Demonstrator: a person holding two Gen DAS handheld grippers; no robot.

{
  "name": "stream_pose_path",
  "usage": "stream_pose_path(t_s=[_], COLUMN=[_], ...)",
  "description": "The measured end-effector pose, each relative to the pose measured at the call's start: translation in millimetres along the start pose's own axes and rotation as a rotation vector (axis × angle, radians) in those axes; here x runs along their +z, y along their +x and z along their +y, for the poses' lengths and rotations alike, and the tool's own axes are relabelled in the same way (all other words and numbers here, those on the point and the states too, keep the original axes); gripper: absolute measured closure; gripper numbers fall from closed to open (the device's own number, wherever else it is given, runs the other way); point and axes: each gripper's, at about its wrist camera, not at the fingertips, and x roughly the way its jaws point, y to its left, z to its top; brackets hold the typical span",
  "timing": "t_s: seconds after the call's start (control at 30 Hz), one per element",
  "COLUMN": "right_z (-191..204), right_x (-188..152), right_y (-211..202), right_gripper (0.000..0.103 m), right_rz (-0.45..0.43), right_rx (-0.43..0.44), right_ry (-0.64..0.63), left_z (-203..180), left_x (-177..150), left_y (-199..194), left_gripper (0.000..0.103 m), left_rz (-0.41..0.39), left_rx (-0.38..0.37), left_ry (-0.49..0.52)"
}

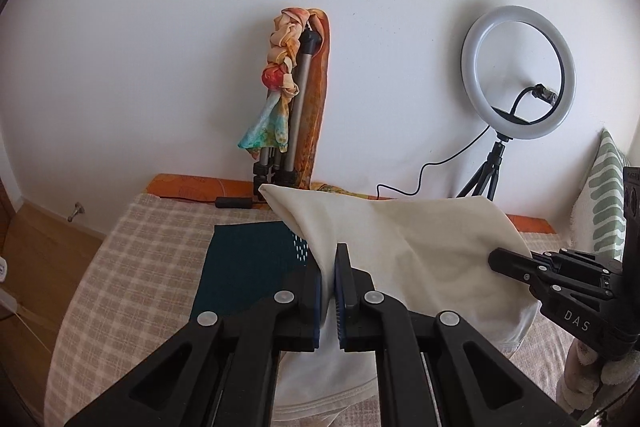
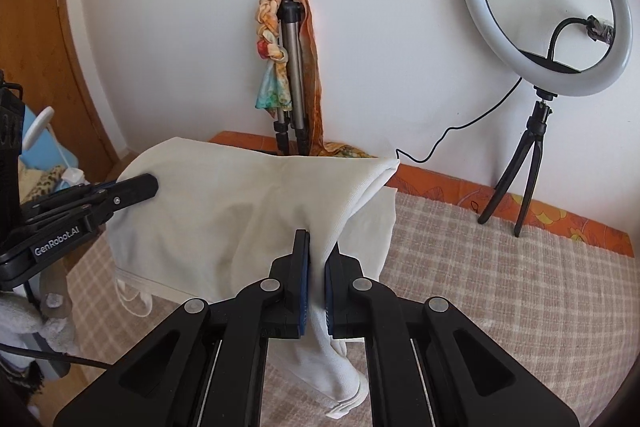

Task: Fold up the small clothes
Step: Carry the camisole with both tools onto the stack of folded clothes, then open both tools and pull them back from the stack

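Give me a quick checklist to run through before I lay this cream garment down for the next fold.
1. Left gripper clamped on the cream garment: ok, cloth sits pinched between its fingers.
2. Right gripper clamped on the garment: ok, fabric is caught between its pads.
3. Garment lifted off the checked bed cover: ok at the top; the lower end droops toward the cover, contact cannot tell.
4. Top edge taut and level between the grippers: not ok, it sags and creases in the middle.
5. Landing spot free: not ok, a dark teal cloth lies on the cover to the left.
6. Ring light clear of the swing: cannot tell.
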Motion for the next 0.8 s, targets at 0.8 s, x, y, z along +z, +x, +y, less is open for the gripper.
stream_pose_path(t_s=[0.8], right_z=[-26], right_x=[-2], right_y=[98], right_gripper=[0.067], right_rz=[0.182], right_rx=[-0.147], right_ry=[0.089], left_z=[58], left_x=[-19], left_y=[73], left_gripper=[0.064], left_rz=[0.105], left_rx=[0.191], left_ry=[-0.011])
